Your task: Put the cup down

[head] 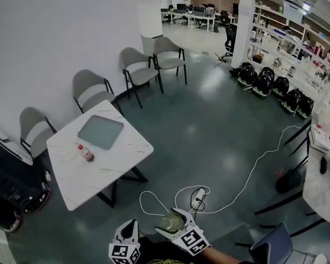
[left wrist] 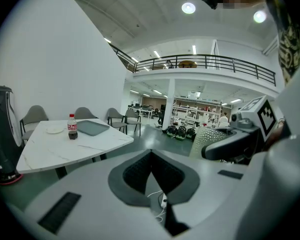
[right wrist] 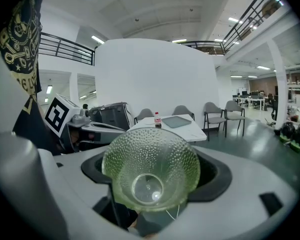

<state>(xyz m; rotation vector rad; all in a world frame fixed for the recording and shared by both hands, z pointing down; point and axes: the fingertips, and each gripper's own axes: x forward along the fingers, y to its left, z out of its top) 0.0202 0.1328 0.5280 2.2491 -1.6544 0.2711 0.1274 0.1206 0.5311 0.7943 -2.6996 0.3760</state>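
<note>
Cup [right wrist: 151, 169], green glass, clamped in right gripper [head: 171, 221] above floor; surface [head: 118, 166] well apart to far left; left gripper [head: 132, 225] closed, empty, nearer surface

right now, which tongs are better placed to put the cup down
Right. The right tongs hold the green dimpled glass cup; the left tongs are shut and empty.
</note>
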